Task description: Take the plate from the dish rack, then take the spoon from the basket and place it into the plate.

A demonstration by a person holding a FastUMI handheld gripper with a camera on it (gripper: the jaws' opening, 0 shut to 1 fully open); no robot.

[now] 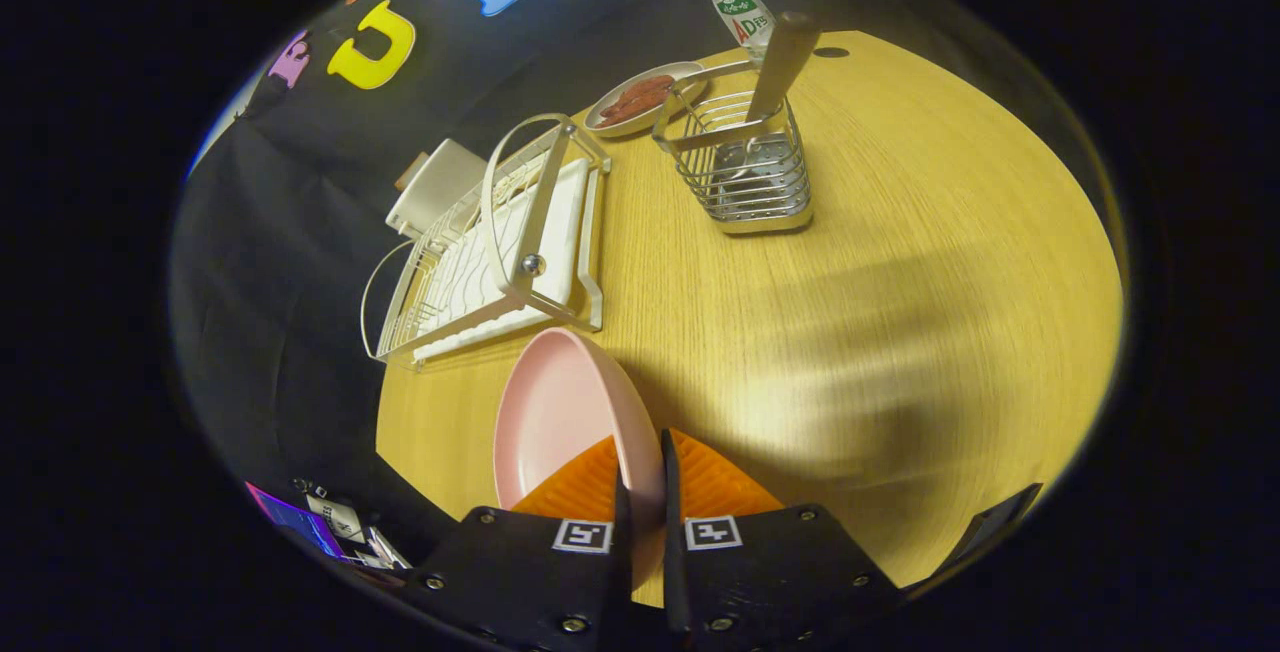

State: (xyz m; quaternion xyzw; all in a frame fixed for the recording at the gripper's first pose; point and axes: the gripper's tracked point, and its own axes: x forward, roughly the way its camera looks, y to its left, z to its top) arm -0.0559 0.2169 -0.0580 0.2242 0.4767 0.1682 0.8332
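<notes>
My gripper (642,467) is shut on the rim of a pink plate (560,417), which stands on edge between the fingers and hangs tilted above the wooden table (900,262). Beyond the plate lies the white wire dish rack (495,242), with nothing in its slots. Farther off, ahead of the fingers, a metal wire basket (745,167) holds a spoon (780,62) whose thick handle sticks up out of it; the spoon's bowl shows dimly through the wires.
A small oval dish (640,97) with reddish food sits behind the basket, and a white bottle (742,12) stands at the table's far edge. A white box (435,182) lies behind the rack. Bare tabletop spreads to the right of the fingers.
</notes>
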